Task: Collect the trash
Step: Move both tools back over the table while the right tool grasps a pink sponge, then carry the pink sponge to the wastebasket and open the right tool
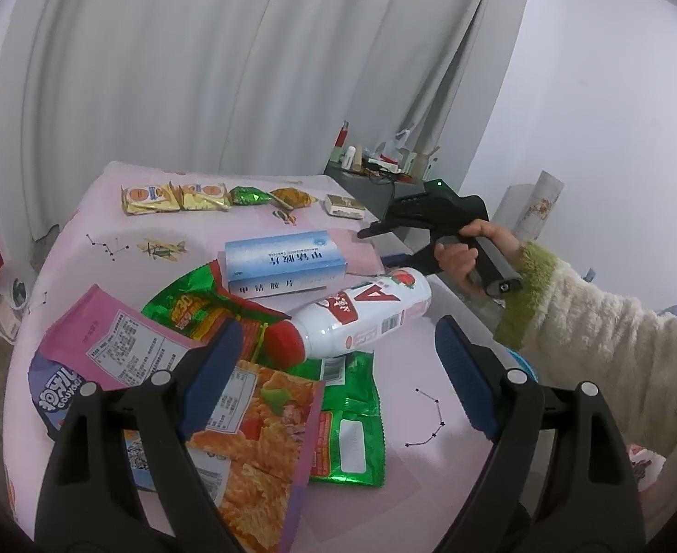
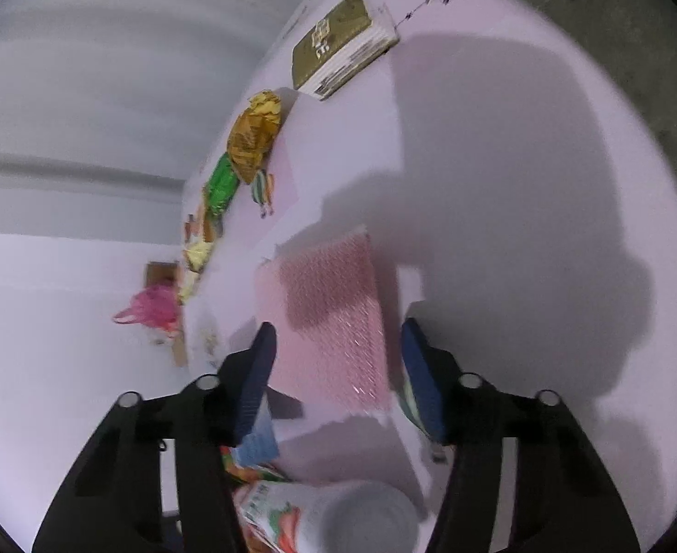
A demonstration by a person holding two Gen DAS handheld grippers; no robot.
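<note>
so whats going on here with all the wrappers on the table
A person holds a two-finger gripper in each hand over a pink table littered with trash. The left gripper hangs open above a lying white bottle and a pile of snack bags, gripping nothing. The right gripper, also open and empty, hovers over a pink bubble mailer. More wrappers line the far edge.

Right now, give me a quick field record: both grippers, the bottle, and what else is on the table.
left gripper: jaws open, over the wrapper pile
right gripper: jaws open, nothing held, over the pink sheet
bottle: lying on its side, red cap toward the left gripper
blue box: lies behind the bottle
far edge of table: row of small snack packs
</note>
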